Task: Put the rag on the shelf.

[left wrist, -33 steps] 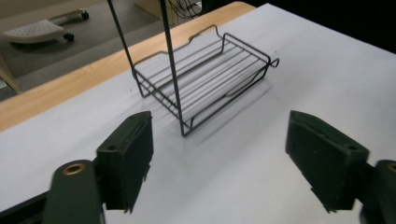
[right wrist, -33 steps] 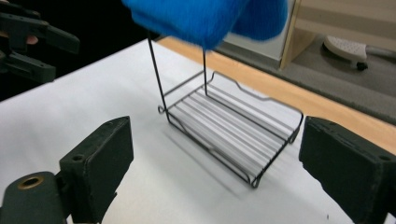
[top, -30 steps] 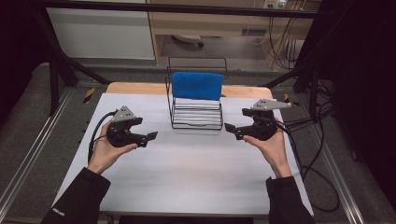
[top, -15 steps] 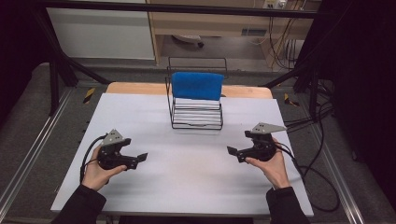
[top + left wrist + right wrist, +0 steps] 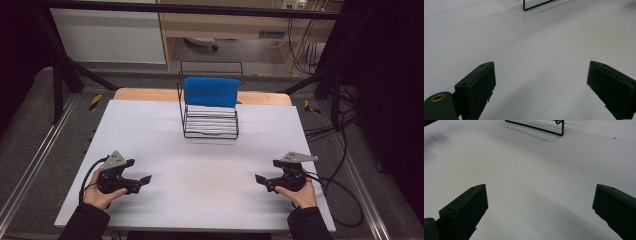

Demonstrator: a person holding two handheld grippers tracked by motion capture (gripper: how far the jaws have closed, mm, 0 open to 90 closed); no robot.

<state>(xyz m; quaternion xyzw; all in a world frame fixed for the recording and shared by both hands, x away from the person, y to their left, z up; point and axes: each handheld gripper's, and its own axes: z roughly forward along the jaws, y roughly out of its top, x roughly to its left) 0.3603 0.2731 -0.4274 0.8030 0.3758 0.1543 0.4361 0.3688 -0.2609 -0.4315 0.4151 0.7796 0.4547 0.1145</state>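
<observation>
Grippers pull back toward the counter's point(image 5: 165, 125) near edge: the left gripper point(image 5: 141, 180) at the near-left corner, the right gripper point(image 5: 261, 179) at the near-right, both farther from the wire rack point(image 5: 210, 107) than a second ago. Jaws gape, empty. A blue cloth point(image 5: 211, 91) drapes the rack by the far edge, suggesting a finished step or a reset.

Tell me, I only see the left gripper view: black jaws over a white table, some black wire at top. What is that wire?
Observer: The bottom corner of a wire rack standing far back on the table.
Operator: Anything on it?
Observer: A blue cloth hangs over its top.
Operator: And the other gripper?
Observer: The right gripper, jaws open, is held near the table's front right, apart from the rack.
</observation>
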